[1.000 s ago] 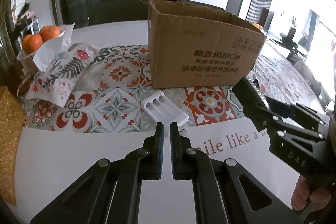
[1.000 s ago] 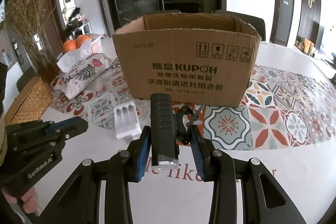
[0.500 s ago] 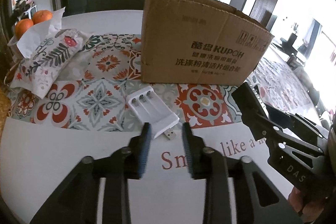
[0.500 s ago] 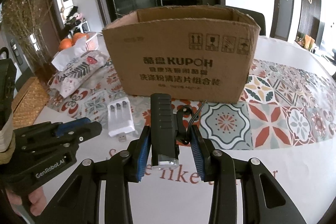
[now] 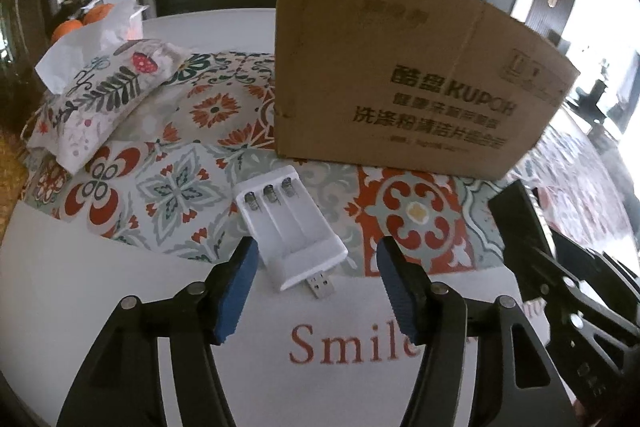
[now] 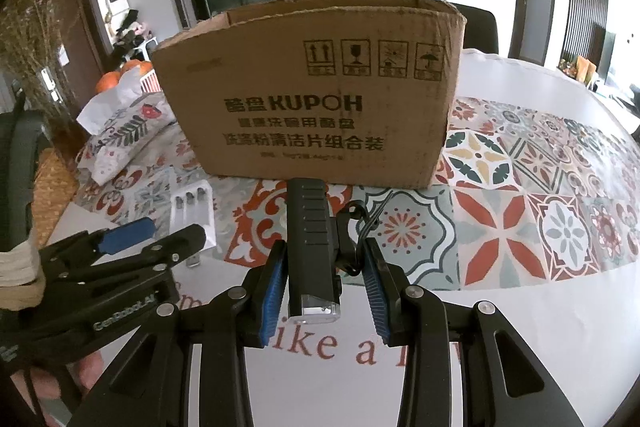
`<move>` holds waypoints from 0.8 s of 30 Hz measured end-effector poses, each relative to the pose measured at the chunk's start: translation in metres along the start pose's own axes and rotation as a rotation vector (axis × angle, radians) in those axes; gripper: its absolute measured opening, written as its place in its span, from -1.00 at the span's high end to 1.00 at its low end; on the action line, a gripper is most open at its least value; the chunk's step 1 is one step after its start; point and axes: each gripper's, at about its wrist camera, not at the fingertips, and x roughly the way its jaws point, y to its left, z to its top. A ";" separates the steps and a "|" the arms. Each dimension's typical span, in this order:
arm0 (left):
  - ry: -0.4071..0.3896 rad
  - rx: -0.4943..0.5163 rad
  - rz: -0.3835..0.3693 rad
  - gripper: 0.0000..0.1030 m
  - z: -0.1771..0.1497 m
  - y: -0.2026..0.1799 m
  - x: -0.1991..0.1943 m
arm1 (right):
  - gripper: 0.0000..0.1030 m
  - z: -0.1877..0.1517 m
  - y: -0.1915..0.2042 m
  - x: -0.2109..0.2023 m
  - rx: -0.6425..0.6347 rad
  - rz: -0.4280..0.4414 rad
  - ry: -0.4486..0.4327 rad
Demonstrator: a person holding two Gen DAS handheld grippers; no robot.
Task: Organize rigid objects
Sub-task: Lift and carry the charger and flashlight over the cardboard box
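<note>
Brown cardboard makes up the big box [image 6: 308, 91], which stands on the patterned cloth [image 6: 520, 195] in the middle of the white desk [image 5: 80, 291]. Its top is open, but you cannot see inside it from here (the near wall hides whatever is in there).

Just in front of the box, near its left corner, lies a white battery charger [image 5: 288, 227]. It has three slots with little springs, and all three slots have no batteries in them. Its metal plug end points away from the box, onto the bare desk.

The left gripper [image 5: 316, 275] is low over the desk in front of the box. Its fingers [image 5: 236, 287] have just been opening and now stand spread apart. The near end of the charger sits between the blue tips, but they do not press on it.

The right gripper [image 6: 324, 283] is in front of the middle of the box. Its fingers are pinching a black flashlight [image 6: 312, 239], which points at the box. A thin black cord loops out beside it.

To the left of the box lies a flowery tissue pouch [image 5: 100, 99] with white tissue sticking out. Behind the pouch are some oranges [image 6: 108, 81], but what holds them is hard to tell.
</note>
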 end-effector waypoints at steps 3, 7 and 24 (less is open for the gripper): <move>-0.005 -0.010 0.053 -0.25 0.001 -0.002 0.005 | 0.26 0.001 -0.002 0.003 0.007 0.004 0.003; -0.013 -0.014 0.102 -0.28 0.002 -0.004 0.012 | 0.26 0.002 -0.006 0.006 0.020 0.014 0.006; 0.020 -0.018 0.068 -0.03 -0.002 0.008 0.025 | 0.26 -0.002 0.002 0.020 0.026 0.030 0.042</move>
